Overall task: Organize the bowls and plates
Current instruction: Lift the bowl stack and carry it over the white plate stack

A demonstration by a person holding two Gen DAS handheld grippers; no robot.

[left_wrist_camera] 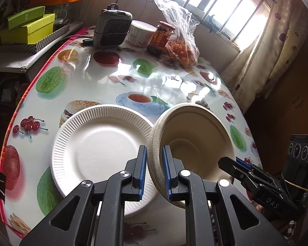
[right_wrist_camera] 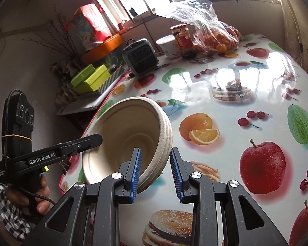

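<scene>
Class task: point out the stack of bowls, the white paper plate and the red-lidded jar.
Stack of bowls [left_wrist_camera: 197, 135], left wrist view, inner wall.
White paper plate [left_wrist_camera: 98, 143], left wrist view, flat centre.
Red-lidded jar [left_wrist_camera: 161, 38], left wrist view, label.

A glossy fruit-printed tablecloth [left_wrist_camera: 104, 75] is spread over the table. Along the far edge a small grey heater [left_wrist_camera: 112, 28], a white tub [left_wrist_camera: 141, 33], a red-labelled jar [left_wrist_camera: 161, 37] and a clear plastic bag of oranges [left_wrist_camera: 179, 47] are lined up. Green boxes [left_wrist_camera: 28, 27] are stacked beyond the left edge.
</scene>
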